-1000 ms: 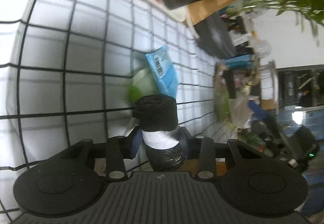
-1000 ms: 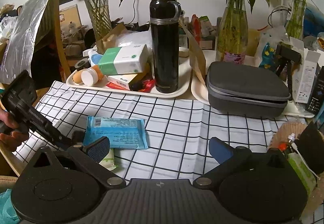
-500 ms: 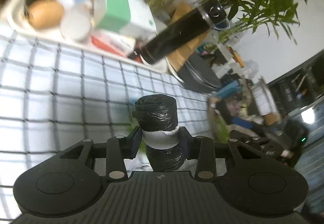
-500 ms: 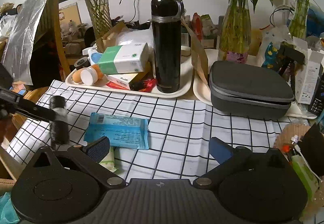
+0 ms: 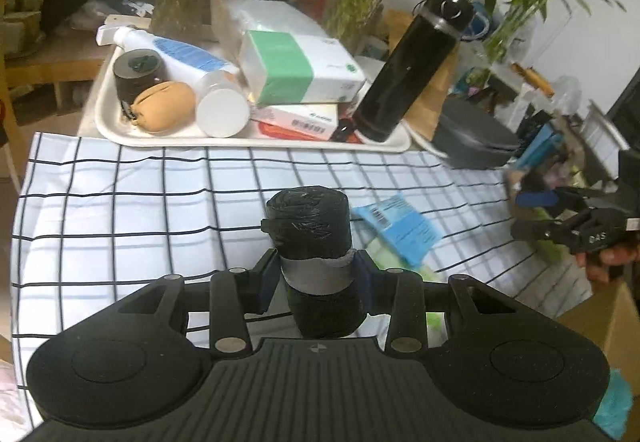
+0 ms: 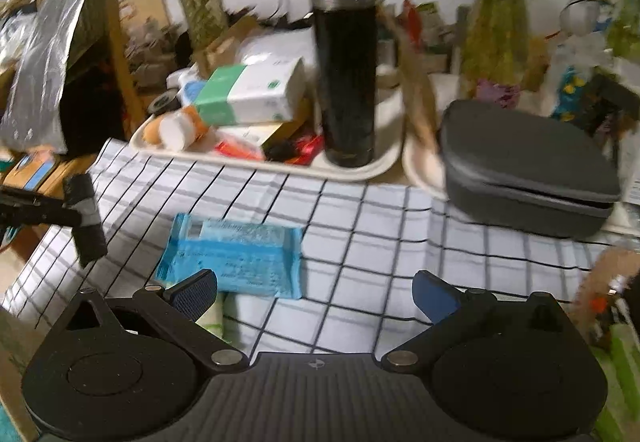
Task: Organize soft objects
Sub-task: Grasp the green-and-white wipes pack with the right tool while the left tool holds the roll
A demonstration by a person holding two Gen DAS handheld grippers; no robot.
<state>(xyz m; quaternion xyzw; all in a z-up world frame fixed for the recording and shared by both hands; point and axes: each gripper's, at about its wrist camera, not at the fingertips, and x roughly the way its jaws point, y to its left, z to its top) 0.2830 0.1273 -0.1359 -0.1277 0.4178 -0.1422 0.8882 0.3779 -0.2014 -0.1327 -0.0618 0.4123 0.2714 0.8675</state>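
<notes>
Change since earlier frame: left gripper (image 5: 316, 274) has lifted and rolled level with its load; the white tray (image 5: 105, 118) now lies ahead of it instead of bare cloth. The right gripper (image 6: 314, 292) has edged nearer the blue wipes pack (image 6: 236, 256).

Item 1: black bag roll (image 5: 310, 238), grey-banded, clamped upright between the left gripper's jaws at its band, clear of the checked tablecloth (image 5: 120, 210).

Item 2: right gripper, jaws spread wide and empty; wipes pack just ahead of its left finger, a pale green packet (image 6: 214, 316) partly under that pack.

Step in hand, by judgement: carrying the roll to a resting place. Next move calls for a free spot; the tray ahead looks crowded with tissue box (image 5: 298, 68) and black flask (image 5: 408, 70).

Room: open cloth ahead and left of the left gripper; cloth edge close on the far left.
</notes>
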